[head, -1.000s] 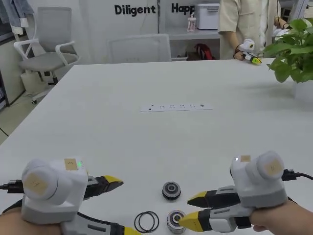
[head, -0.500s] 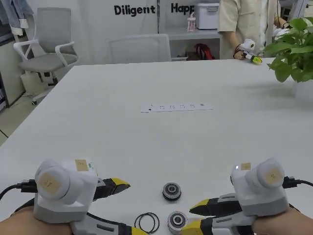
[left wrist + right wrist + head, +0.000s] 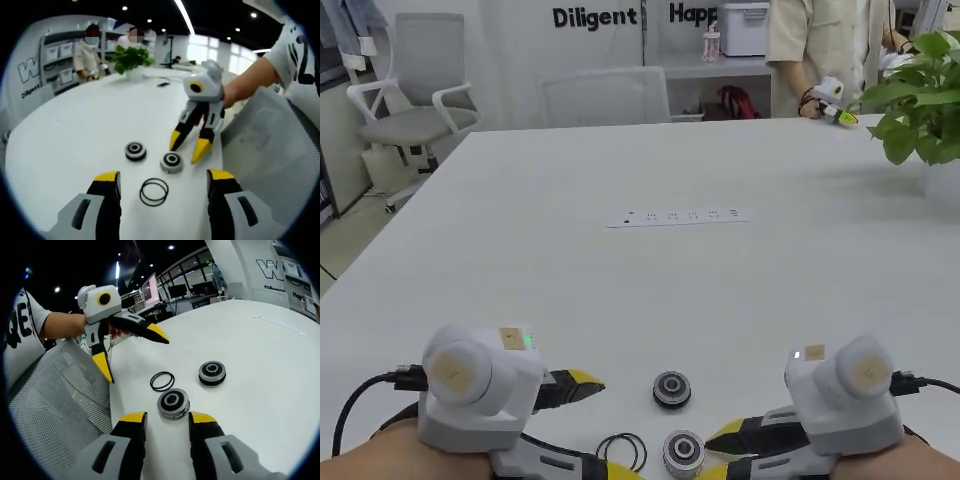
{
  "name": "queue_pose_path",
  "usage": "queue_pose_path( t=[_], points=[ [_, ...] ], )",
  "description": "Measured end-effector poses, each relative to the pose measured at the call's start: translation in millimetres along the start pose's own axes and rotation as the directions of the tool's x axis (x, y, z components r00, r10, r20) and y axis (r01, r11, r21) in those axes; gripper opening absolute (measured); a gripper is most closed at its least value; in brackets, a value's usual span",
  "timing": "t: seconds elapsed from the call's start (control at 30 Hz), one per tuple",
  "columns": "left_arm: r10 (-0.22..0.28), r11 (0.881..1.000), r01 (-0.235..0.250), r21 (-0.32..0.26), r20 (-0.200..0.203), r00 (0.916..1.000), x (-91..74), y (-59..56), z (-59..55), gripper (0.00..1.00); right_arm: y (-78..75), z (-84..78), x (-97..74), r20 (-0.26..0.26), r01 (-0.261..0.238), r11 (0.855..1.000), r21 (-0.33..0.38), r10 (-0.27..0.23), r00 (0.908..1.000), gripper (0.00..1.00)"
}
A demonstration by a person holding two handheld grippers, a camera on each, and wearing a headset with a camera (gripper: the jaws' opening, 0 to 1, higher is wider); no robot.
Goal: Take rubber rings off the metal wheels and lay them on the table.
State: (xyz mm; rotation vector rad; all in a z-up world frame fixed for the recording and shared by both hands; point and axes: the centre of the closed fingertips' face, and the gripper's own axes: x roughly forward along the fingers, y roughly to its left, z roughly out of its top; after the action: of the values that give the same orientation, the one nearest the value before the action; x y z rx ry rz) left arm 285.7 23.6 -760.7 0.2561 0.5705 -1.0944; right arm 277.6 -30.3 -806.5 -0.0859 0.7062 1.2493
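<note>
Two metal wheels (image 3: 672,389) and rubber rings (image 3: 620,450) lie lower centre on white table (image 3: 620,280); left gripper (image 3: 163,176) and right gripper (image 3: 166,416) released; chair (image 3: 420,70) upper left.

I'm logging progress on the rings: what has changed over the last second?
The left gripper slid right, toward the rubber rings, with its jaws open. The right gripper drew back toward the person, also open. Nothing was gripped or released. The near wheel, far wheel, the rings and the power strip stayed put.
</note>
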Motion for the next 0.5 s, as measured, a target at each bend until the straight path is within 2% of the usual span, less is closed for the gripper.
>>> queue_pose_path(
  t=[0.5],
  points=[
    [-0.024, 1.000, 0.024, 0.007, -0.012, 0.9996, 14.8, -1.5, 1.3, 0.65, -5.2, 2.0, 2.7, 0.006, 0.009, 1.000, -0.017, -0.008, 0.9999, 0.26]
  ],
)
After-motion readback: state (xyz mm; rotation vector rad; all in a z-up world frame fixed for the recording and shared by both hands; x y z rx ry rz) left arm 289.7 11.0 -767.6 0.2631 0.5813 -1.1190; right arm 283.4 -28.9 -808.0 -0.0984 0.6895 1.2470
